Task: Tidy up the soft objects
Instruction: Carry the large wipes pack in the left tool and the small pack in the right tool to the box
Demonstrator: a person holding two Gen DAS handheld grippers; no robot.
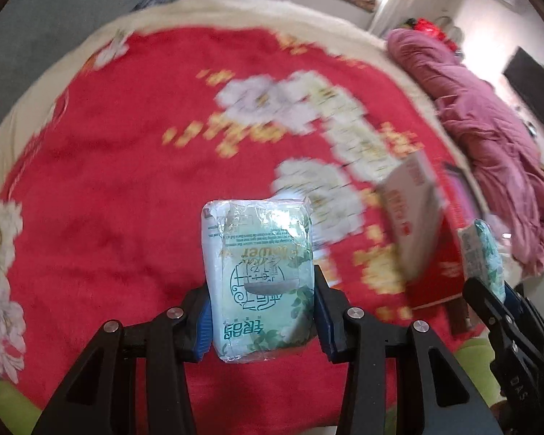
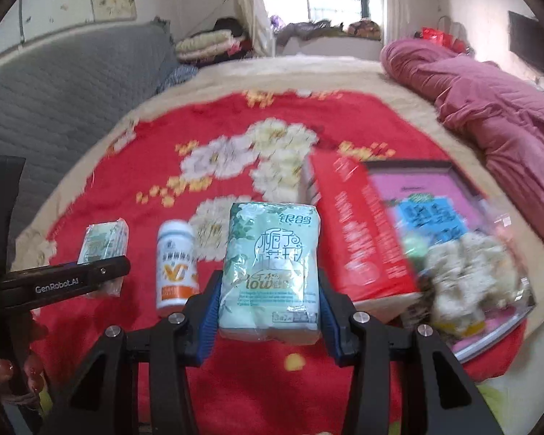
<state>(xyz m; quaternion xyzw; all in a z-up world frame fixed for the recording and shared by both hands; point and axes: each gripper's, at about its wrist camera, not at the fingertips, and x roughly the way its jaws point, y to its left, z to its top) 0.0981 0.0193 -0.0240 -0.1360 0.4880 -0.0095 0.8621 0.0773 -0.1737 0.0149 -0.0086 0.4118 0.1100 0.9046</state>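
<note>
In the left wrist view my left gripper [image 1: 261,301] is shut on a green-and-white tissue pack [image 1: 261,239], blue pads pressing both its sides, held up above the red flowered blanket [image 1: 119,181]. In the right wrist view my right gripper [image 2: 270,290] is shut on a second, similar tissue pack [image 2: 272,253], also clear of the blanket. Each gripper shows in the other's view. The right gripper [image 1: 489,290] with its pack [image 1: 480,250] is at the right edge. The left gripper [image 2: 98,273] with its pack [image 2: 103,243] is at the left.
An open red box [image 2: 359,232] lies on the blanket to the right, holding a clear bag of snacks [image 2: 468,272]. A white bottle [image 2: 176,264] lies between the grippers. A pink quilt [image 2: 489,108] is heaped far right, with a grey padded headboard [image 2: 54,101] on the left. A hand [image 2: 3,366] holds the left gripper.
</note>
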